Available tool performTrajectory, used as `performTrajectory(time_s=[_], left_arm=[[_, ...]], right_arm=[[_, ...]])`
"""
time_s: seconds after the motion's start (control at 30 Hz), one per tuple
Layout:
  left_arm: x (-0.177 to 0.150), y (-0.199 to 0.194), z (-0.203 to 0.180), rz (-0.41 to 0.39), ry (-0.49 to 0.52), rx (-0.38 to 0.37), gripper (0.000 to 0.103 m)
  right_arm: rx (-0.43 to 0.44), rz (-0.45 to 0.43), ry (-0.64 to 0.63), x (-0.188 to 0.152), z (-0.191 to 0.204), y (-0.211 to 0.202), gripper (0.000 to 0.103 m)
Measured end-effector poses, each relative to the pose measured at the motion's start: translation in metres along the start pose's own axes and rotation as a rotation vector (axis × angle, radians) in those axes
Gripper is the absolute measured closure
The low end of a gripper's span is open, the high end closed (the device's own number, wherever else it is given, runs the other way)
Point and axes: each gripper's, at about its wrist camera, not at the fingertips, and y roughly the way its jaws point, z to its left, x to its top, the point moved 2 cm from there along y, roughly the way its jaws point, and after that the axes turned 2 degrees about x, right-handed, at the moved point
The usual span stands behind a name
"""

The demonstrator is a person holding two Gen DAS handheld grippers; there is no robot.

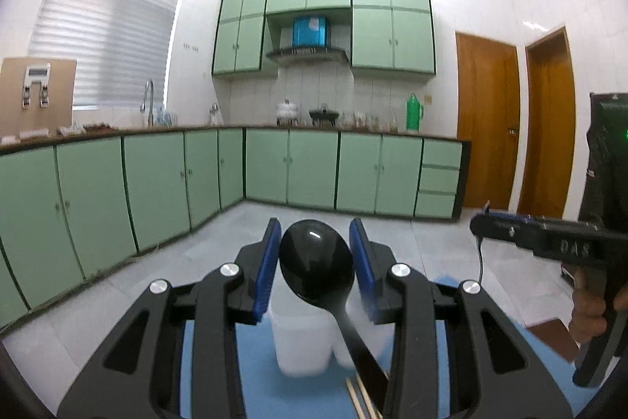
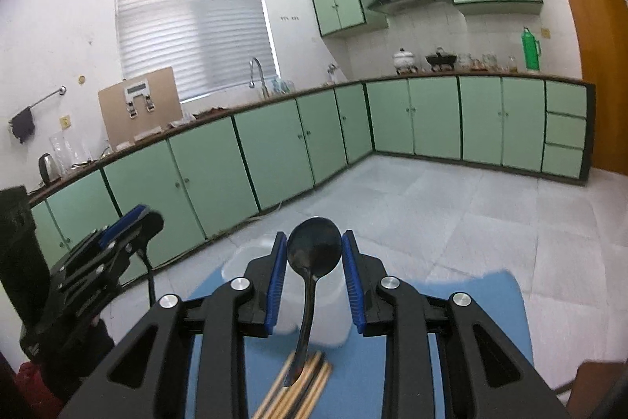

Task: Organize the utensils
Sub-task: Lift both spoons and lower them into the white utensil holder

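Left wrist view shows the left tongs (image 1: 316, 268) spread apart, blue pads either side of a black spoon (image 1: 316, 262) whose bowl rises between them; whether the pads touch it I cannot tell. Its handle slants down toward the wooden chopsticks (image 1: 363, 399) lying on the blue mat (image 1: 255, 387) of the tabletop, just near of a white plastic container (image 1: 302, 344).

From the right wrist view, the right tongs (image 2: 314, 279) also stand apart, framing the same spoon (image 2: 314, 250), chopsticks (image 2: 302, 383) and container (image 2: 329, 313), with the mat (image 2: 494, 305) beneath. Neither pair appears clamped on anything.

My reading: the sorting is at an early step, with the utensils not yet in the container. Next, one pair should close on the spoon's handle, lift it clear of the chopsticks and stand it inside the container.
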Motion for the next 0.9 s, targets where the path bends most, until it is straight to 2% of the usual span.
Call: performTrajectory(time_s=[0.2,0.37,0.67,0.9], left_arm=[[0.032,0.049,-0.003,-0.053,0.034,0.023,0.069],[0.028,0.093,-0.001,-0.049,0.064,0.061,0.068],[-0.009,0.144,0.011,0.032,0.09,0.098,0.068],[-0.041,0.156,0.015,0.106,0.113,0.081,0.066]], right_arm=[[-0.003,-0.034,-0.01,0.033,-0.004,0.026,0.075],[-0.042,-0.021,0.001,0.045,-0.016,0.065,0.075],[-0.099,0.066,0.021,0.016,-0.036,0.122,0.075],[-0.086,0.145,0.012,-0.012,-0.034,0.135,0.074]])
